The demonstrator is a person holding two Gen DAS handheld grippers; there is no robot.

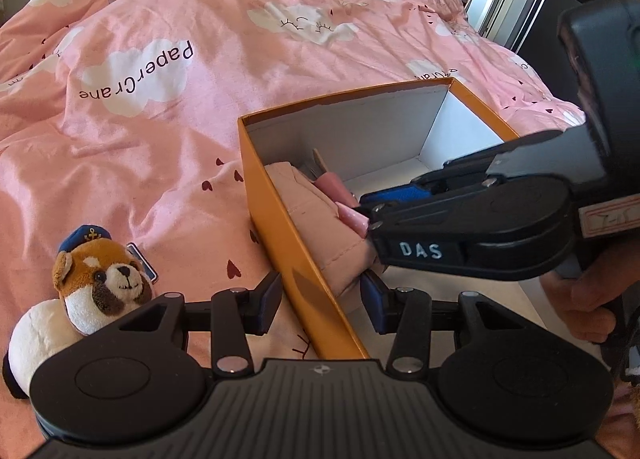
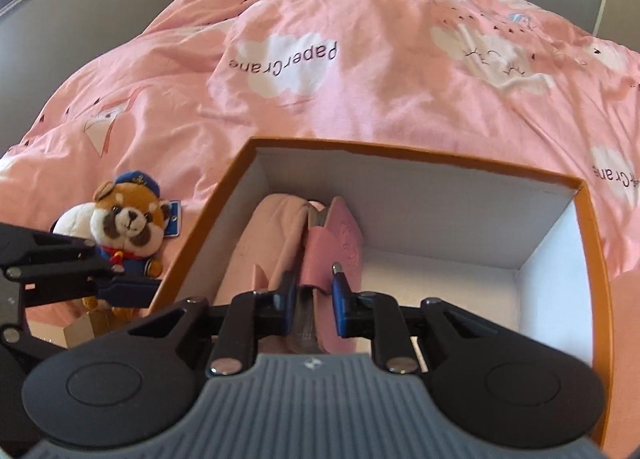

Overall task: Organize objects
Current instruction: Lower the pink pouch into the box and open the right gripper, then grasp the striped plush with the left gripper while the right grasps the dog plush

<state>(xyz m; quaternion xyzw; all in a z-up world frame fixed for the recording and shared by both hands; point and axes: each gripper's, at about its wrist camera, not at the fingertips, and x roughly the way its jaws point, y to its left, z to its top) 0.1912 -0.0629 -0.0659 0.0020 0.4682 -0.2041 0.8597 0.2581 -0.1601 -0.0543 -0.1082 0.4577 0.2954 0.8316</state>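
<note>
Inside the orange box (image 2: 592, 259) on the bed (image 2: 360, 79), the pink wallet (image 2: 320, 255) stands beside a pink pouch (image 2: 276, 231), pinched by the right claw (image 2: 316, 299). Left claw (image 1: 320, 299) straddles the box wall, half-wide, seemingly steadying it. Judged next: release, then fetch the plush bear (image 2: 128, 227) outside the box's left wall.

A: Any lettering out ahead of the left gripper (image 1: 322, 301)?

B: "PaperCrane", upside down, on a white cloud of the pink duvet (image 1: 208, 71), far ahead and to the left.

A: Closer in?

B: "DAS" in white letters on the right gripper (image 1: 366, 213), coming in from the right. From its own camera, "PaperCrane" again straight ahead, and a cut-off "Crane" at the right edge.
</note>
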